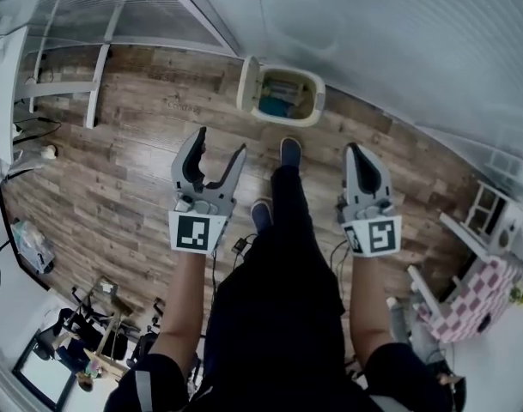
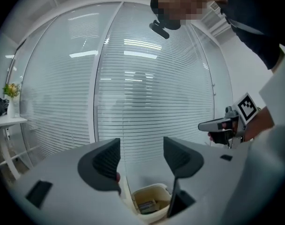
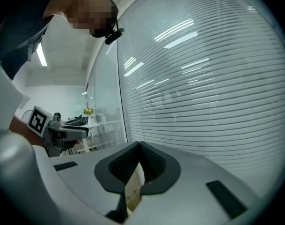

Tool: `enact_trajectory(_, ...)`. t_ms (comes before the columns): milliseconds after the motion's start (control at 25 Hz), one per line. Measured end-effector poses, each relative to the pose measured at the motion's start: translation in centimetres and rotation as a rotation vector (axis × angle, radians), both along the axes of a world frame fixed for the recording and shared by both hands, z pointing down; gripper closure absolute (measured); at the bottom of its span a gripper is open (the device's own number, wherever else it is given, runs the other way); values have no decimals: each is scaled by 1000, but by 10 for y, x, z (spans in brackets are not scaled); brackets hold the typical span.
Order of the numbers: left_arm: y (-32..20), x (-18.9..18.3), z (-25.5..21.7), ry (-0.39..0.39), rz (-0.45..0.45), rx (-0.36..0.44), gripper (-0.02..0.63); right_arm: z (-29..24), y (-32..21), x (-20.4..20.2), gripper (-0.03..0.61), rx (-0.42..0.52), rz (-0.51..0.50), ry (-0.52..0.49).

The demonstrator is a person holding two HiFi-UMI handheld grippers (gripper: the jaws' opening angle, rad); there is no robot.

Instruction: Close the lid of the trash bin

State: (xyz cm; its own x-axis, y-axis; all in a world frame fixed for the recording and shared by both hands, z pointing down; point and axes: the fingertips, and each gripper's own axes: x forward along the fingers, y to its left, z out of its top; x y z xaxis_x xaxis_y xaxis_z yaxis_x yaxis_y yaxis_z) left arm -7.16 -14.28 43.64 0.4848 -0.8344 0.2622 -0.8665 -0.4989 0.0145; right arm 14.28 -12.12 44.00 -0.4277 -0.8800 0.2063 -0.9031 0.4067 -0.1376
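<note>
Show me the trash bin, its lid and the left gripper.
trash bin (image 1: 291, 120), head view, on its near rim.
lid (image 1: 248, 82), head view, middle of the open flap.
left gripper (image 1: 221, 142), head view, midway between its open fingertips.

This looks like an office or studio room. A wood-plank floor (image 1: 115, 178) fills the middle of the head view. A glass wall (image 1: 373, 41) with thin horizontal blinds runs across the top, and a small trash bin (image 1: 282, 93) stands at its foot. A white table (image 1: 68, 84) stands at upper left, and a pink checked cloth (image 1: 476, 294) shows at lower right. At the left edge of the left gripper view, a vase of flowers (image 2: 11, 95) stands on a white tabletop (image 2: 6, 122).
</note>
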Motion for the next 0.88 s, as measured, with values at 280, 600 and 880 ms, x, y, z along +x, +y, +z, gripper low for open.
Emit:
enact_trajectory(280, -28, -8, 53, -11, -6, -52, 342, 31, -24, -22, 574, -33, -26, 1)
enact_trajectory(600, -55, -20, 133, -56, -34, -147, 342, 70, -25, -27, 574, -106, -14, -34)
enact_trajectory(880, -75, -23, 200, -104, 2, -217, 342, 119, -15, -22, 574, -149, -22, -47)
